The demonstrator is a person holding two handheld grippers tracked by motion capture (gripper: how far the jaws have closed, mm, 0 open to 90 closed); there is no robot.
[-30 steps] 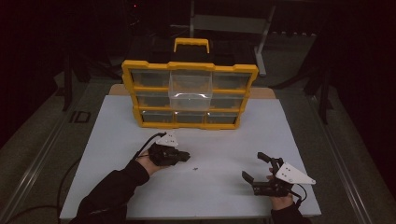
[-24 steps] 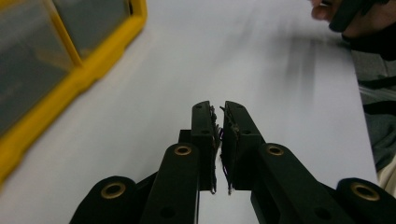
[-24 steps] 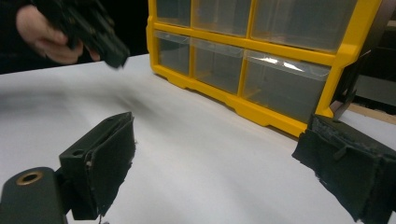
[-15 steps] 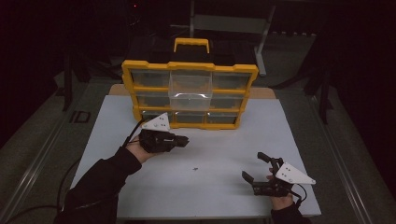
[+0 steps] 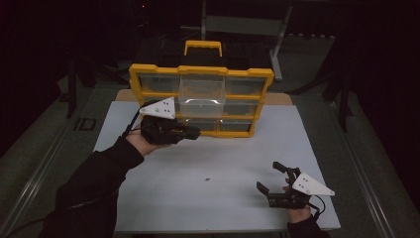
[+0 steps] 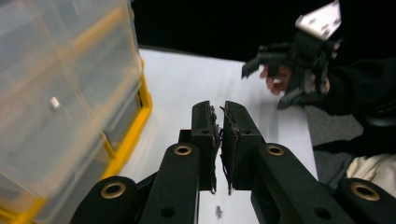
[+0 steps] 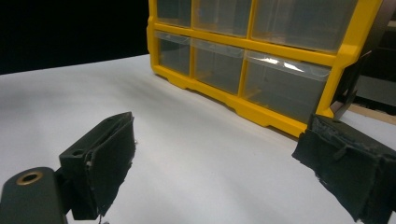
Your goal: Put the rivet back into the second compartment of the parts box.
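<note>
A yellow organizer [image 5: 262, 99] with clear drawers stands upright at the back of the white table [image 5: 237, 148]. Its middle drawer [image 5: 200, 96] is pulled out. My left gripper [image 5: 196, 132] hovers above the table in front of the organizer's lower left drawers. In the left gripper view its jaws [image 6: 219, 112] are shut, and I see nothing between the pads. My right gripper [image 5: 270, 176] rests near the front right of the table, and its jaws [image 7: 219, 158] stand wide open and empty. A tiny dark speck [image 5: 207, 179] lies on the table between the two hands.
The organizer [image 6: 70, 93] is close on the left of the left gripper view, with a small pale piece [image 6: 54, 102] inside a clear drawer. The right gripper [image 6: 268, 84] shows farther off there. The table's front edge [image 5: 223, 230] is near my right hand.
My left gripper has lifted off the table and moved up toward the organizer, jaws still shut. The speck stays on the table. The right gripper has not moved.
</note>
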